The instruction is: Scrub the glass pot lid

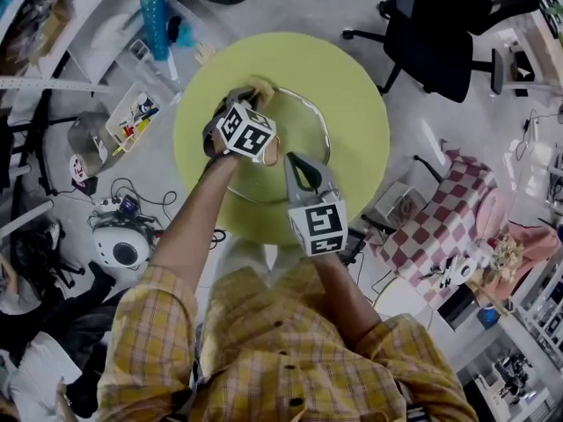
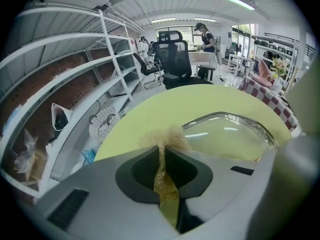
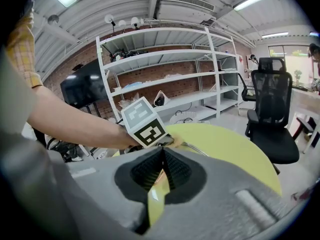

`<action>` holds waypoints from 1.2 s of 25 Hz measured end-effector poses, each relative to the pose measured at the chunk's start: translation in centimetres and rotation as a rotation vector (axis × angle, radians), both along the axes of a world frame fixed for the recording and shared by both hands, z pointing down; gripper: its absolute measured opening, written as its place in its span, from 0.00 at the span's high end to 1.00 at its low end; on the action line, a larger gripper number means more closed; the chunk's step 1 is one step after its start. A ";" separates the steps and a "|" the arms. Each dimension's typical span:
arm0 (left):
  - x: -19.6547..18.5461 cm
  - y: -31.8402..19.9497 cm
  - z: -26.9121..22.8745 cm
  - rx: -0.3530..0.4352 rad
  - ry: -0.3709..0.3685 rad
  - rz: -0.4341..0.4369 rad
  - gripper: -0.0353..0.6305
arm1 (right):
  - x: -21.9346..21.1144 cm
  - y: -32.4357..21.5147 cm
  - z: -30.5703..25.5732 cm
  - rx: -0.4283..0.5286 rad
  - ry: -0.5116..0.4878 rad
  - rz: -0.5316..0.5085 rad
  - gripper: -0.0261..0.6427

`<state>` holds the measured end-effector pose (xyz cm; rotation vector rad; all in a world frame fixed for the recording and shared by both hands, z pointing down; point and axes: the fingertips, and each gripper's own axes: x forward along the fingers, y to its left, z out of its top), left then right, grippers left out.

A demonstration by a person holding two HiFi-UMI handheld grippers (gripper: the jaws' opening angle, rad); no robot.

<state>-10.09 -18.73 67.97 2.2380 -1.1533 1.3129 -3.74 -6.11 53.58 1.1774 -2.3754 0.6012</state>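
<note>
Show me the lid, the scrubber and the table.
lid (image 2: 230, 134), left gripper view, middle of the glass dome.
scrubber (image 2: 169, 136), left gripper view, its fuzzy free end.
table (image 1: 361, 121), head view, bare green top.

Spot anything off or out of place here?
Nothing odd on the table: glass pot lid looks whole, scrubber pinched in the left claw. Only the floor at left is cluttered with loose cables.
</note>
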 end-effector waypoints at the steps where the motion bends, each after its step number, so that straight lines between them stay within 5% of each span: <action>1: 0.2 0.0 0.0 -0.004 0.002 0.003 0.89 | 0.1 0.0 0.0 0.000 0.001 0.002 0.97; 16: 3.1 0.4 -0.4 -0.046 0.057 0.090 0.89 | 1.0 -0.2 0.5 -0.006 0.000 0.026 0.97; 30: 5.5 3.7 -1.4 -0.143 0.104 0.295 0.89 | 1.8 0.0 0.2 -0.004 -0.010 0.048 0.97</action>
